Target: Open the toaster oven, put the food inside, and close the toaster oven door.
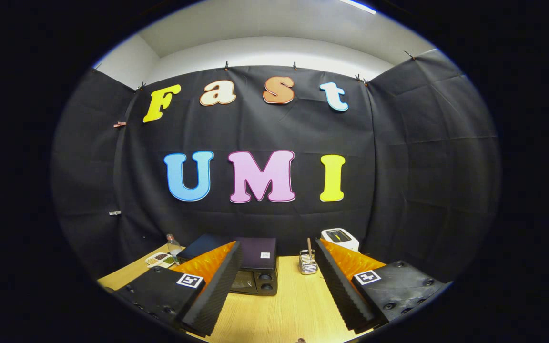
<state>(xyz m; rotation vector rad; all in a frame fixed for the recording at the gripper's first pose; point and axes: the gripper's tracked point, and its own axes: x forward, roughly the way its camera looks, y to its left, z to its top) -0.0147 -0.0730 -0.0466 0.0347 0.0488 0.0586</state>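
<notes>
on table [289, 305], beyond our wide-spread gripper [278, 267], we see oven [254, 267], door shut; fingers grip nothing.

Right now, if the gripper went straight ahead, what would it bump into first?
Probably the toaster oven, just beyond the open gripper, slightly toward the left finger. The wire holder sits near the right finger. Depth is hard to judge.

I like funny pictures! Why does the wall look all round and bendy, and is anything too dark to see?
In the gripper view the fisheye lens bows the straight wall edges; the table is evenly lit and sharp; the toaster oven, beyond the open hand-held gripper, is so dark its door detail is hard to see.
</notes>
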